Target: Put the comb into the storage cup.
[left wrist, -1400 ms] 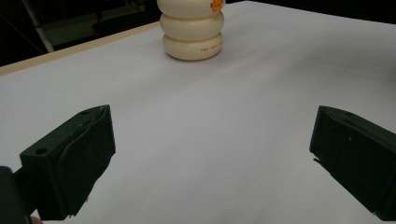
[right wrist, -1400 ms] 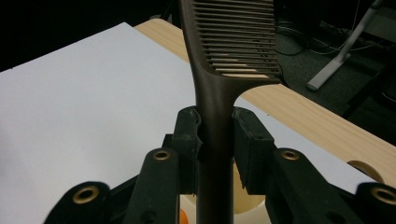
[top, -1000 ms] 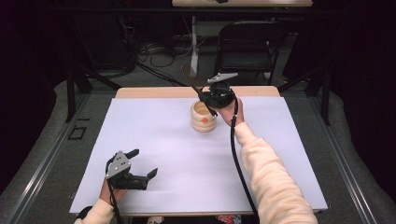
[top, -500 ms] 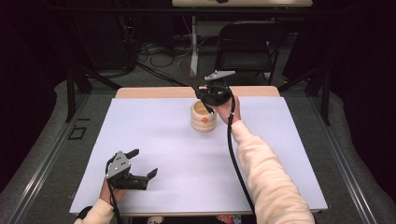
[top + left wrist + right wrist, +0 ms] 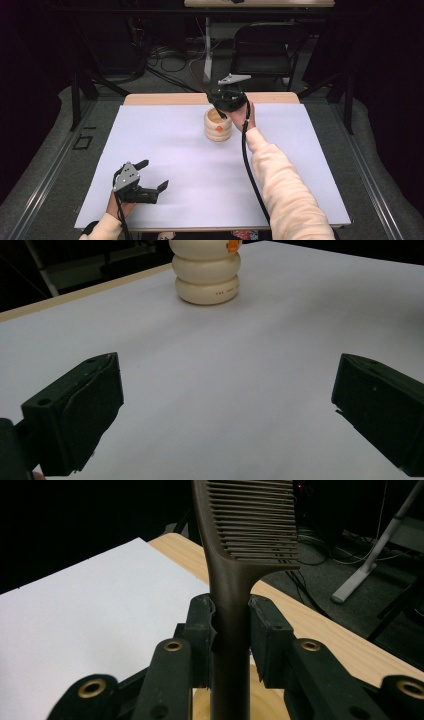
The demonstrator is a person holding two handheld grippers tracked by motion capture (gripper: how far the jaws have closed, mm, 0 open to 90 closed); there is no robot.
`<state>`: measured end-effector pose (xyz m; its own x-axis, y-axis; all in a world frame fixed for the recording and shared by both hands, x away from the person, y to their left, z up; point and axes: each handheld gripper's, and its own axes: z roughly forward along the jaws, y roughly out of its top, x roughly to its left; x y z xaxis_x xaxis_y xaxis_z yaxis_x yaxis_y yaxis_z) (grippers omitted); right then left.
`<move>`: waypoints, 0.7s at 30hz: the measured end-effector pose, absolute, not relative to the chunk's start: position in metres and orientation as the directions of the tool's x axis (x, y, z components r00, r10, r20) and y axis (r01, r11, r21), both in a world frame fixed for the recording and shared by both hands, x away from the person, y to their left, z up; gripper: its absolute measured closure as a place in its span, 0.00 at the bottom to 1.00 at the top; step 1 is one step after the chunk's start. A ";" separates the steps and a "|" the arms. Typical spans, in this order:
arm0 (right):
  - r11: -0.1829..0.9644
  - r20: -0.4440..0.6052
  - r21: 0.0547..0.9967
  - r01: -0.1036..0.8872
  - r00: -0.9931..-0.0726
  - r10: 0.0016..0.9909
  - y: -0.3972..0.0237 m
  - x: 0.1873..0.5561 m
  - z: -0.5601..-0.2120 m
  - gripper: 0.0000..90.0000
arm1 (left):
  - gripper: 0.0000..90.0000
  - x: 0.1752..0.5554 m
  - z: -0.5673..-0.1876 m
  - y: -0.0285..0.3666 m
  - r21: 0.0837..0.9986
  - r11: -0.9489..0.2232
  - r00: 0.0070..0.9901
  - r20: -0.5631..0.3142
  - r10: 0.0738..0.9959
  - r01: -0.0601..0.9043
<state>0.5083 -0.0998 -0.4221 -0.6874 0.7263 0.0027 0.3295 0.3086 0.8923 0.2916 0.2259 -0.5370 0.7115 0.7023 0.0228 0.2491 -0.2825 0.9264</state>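
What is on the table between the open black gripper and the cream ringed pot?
Nothing. In the left gripper view, bare white table cover runs from the open left gripper to the cream ringed pot. The high view shows the same.

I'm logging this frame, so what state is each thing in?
Dark brown plastic comb: upright, clamped by its handle.
Right claw: shut on the comb, above the holder.
Left claw: open, holding nothing.
Cream ribbed wooden holder: upright on the white mat.
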 end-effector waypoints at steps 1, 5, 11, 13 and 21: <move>0.306 0.003 0.895 0.325 -0.689 0.724 -0.099 0.508 -0.422 0.80 | 0.00 0.292 -0.537 0.226 0.926 -0.282 0.711 0.023 0.702 0.249; 0.306 -0.007 0.900 0.309 -0.693 0.721 -0.097 0.509 -0.424 0.80 | 0.00 0.291 -0.537 0.226 0.927 -0.281 0.711 0.022 0.703 0.248; 0.297 -0.013 0.909 0.292 -0.693 0.721 -0.095 0.511 -0.428 0.80 | 0.00 0.292 -0.537 0.226 0.926 -0.284 0.712 0.025 0.702 0.248; 0.289 -0.012 0.913 0.288 -0.690 0.724 -0.095 0.512 -0.430 0.80 | 0.00 0.292 -0.537 0.226 0.926 -0.284 0.712 0.026 0.702 0.247; 0.288 -0.023 0.920 0.266 -0.698 0.716 -0.094 0.514 -0.439 0.80 | 0.00 0.291 -0.537 0.226 0.926 -0.284 0.711 0.025 0.702 0.247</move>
